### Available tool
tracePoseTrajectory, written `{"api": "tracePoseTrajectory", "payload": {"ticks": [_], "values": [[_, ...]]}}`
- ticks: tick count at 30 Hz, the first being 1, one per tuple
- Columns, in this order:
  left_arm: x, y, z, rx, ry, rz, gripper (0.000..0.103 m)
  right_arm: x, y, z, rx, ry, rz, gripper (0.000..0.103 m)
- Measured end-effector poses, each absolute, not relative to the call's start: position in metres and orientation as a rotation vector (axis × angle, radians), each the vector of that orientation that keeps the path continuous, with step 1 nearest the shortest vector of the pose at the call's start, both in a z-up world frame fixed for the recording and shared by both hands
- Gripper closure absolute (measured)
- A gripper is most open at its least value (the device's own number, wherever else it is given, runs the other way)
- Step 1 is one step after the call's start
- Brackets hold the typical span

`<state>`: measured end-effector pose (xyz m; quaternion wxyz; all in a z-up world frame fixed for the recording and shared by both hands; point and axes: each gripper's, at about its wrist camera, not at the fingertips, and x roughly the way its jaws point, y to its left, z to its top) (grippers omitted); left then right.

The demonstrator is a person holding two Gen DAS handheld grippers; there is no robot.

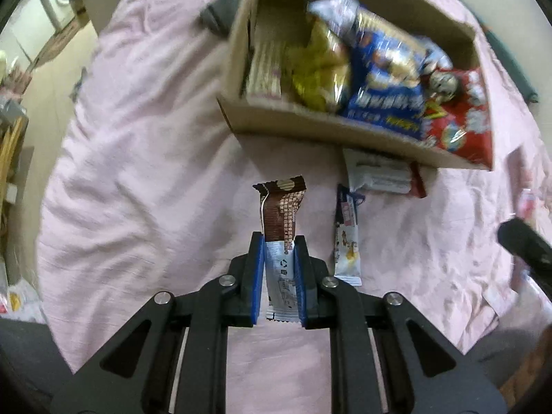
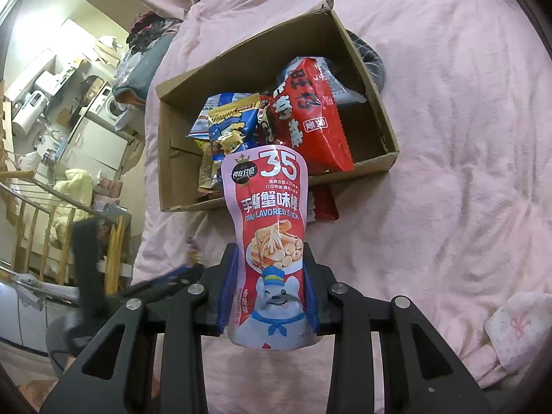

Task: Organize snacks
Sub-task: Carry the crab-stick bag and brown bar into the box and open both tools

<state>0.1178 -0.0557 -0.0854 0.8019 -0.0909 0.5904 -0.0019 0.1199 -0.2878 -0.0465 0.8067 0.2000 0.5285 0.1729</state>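
My left gripper (image 1: 279, 241) is shut on a brown and silver snack bar (image 1: 281, 214), which sticks up out of the jaws above the pink bedspread. Ahead of it lies an open cardboard box (image 1: 241, 51) holding yellow, blue and red snack bags (image 1: 379, 72). My right gripper (image 2: 270, 252) is shut on a pink and red crab stick pouch (image 2: 270, 227), held upright in front of the same box (image 2: 383, 117). In the right wrist view the box holds a red bag (image 2: 310, 117) and blue bags (image 2: 231, 124). The left gripper (image 2: 165, 279) shows blurred at the left there.
A white bar wrapper (image 1: 346, 241) and a white and red packet (image 1: 379, 176) lie on the pink bedspread (image 1: 145, 158) beside the box. A red packet (image 2: 324, 203) pokes out under the box edge. A folded pink cloth (image 2: 517, 327) lies at the right. Stair railing (image 2: 41, 227) and a washing machine (image 2: 110, 107) stand past the bed's left edge.
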Motion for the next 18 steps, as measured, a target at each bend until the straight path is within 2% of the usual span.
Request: {"api": "tracePoseTrajectory", "payload": {"ticks": [5, 10, 18], "values": [[0.127, -0.044, -0.045, -0.151, 1.17, -0.025, 0.09, 0.128, -0.284, -0.047, 0.449, 1.144, 0.371, 0.068], [0.153, -0.029, -0.009, -0.136, 1.087, -0.038, 0.09, 0.142, -0.277, -0.031, 0.419, 1.08, 0.374, 0.068], [0.197, -0.026, 0.008, -0.116, 1.059, -0.041, 0.09, 0.203, -0.286, -0.016, 0.391, 0.979, 0.297, 0.068]]}}
